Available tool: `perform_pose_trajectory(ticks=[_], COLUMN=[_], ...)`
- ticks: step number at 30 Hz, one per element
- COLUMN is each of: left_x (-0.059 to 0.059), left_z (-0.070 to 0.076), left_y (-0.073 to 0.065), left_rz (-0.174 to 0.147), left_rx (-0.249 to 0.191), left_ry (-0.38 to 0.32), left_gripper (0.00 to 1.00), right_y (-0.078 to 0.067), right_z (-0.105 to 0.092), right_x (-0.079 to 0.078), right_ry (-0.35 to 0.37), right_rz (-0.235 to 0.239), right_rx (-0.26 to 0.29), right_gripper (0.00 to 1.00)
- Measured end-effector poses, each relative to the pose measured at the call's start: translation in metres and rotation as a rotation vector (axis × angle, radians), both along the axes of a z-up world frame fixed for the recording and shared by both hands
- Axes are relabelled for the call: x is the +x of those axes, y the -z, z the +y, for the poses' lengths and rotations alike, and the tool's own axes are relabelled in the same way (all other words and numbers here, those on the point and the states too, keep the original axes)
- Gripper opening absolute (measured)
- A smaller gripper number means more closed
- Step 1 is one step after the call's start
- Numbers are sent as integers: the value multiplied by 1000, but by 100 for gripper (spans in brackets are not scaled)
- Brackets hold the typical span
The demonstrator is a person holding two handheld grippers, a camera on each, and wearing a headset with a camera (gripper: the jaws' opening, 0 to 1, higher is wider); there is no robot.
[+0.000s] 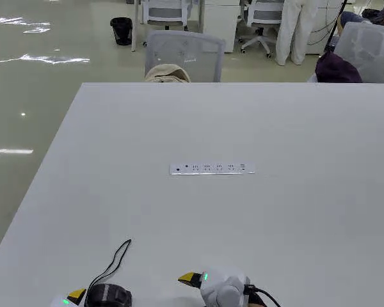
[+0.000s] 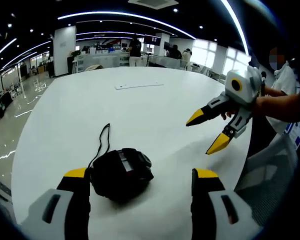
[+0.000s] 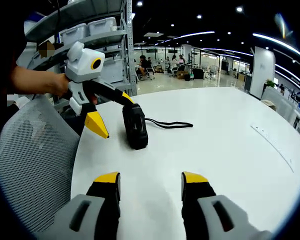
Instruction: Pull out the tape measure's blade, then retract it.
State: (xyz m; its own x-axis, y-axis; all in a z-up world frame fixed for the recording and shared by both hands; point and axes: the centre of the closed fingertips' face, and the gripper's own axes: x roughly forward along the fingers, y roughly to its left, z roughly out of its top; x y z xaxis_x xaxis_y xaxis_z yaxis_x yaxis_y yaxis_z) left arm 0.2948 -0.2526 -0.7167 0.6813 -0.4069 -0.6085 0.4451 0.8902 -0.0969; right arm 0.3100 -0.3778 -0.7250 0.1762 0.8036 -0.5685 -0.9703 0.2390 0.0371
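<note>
A black tape measure lies on the white table near its front edge, with its thin black strap trailing away. My left gripper is open, and the case sits between its yellow-tipped fingers, close to the left one. My right gripper is open and holds nothing, a short way to the right of the case. From the right gripper view the tape measure stands at the left gripper's tips. The head view shows the tape measure and both grippers along the bottom edge.
A white power strip is set flush in the table's middle. Grey mesh chairs stand at the far edge, with a person in white beyond. A mesh chair back is close behind the front edge.
</note>
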Motion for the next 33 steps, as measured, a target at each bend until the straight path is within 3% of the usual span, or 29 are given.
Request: perform_pose_trajectory(ticks=[16, 26, 33], left_x=[-12, -18, -23], left_z=[1, -2, 1], left_y=[3, -1, -2], left_rz=[21, 4, 8], left_rx=[64, 68, 63], left_ry=[78, 134, 131], left_gripper=[94, 99, 99], right_y=[-5, -12, -15], right_z=[-57, -84, -98], right_x=[-4, -12, -19], right_ry=[172, 234, 263], right_rz=[2, -2, -10], right_rx=[4, 6, 12], right_gripper=[60, 68, 75])
